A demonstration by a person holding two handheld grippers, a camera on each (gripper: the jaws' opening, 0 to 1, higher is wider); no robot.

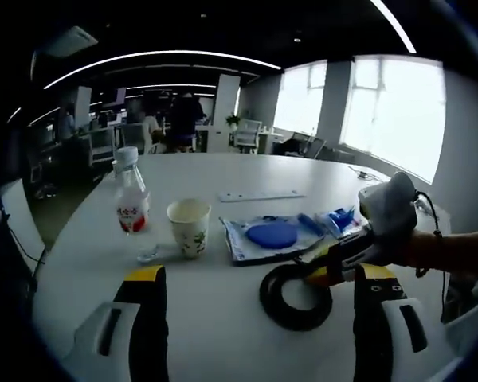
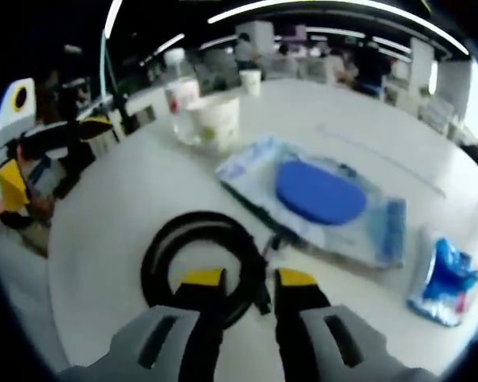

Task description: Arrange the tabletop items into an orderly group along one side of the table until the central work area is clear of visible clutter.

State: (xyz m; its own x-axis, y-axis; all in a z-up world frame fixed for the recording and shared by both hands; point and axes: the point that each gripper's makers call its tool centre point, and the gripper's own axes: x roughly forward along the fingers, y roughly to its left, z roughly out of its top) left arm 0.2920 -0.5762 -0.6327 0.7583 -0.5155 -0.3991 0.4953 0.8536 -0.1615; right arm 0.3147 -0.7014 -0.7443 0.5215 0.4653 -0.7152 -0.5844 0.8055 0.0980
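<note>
We take the black ring (image 1: 295,297) as our landmark: it lies flat on the white worktop (image 1: 223,318), and our right claw (image 2: 248,280) has its jaws nearly closed over the ring's near rim, one jaw inside the loop and one outside, so we judge it pinched, though contact is hard to confirm. Our left claw (image 1: 255,278) stands wide open with nothing between its jaws, on the near side of the ring. Just beyond the ring lies the wipes pack (image 2: 319,199) with its blue lid, and beyond that to one side the paper cup (image 1: 189,228) and the water bottle (image 1: 131,199) stand upright close together; a small blue packet (image 2: 446,280) sits past the pack's far end. The risks we see: the ring is thin and floppy-looking, so it may slip from so narrow a pinch, or, if dragged, push the pack aside or topple the light cup. The worktop is large, rounded and smooth. Around it is a dim open office with ceiling strip lights and bright windows.
</note>
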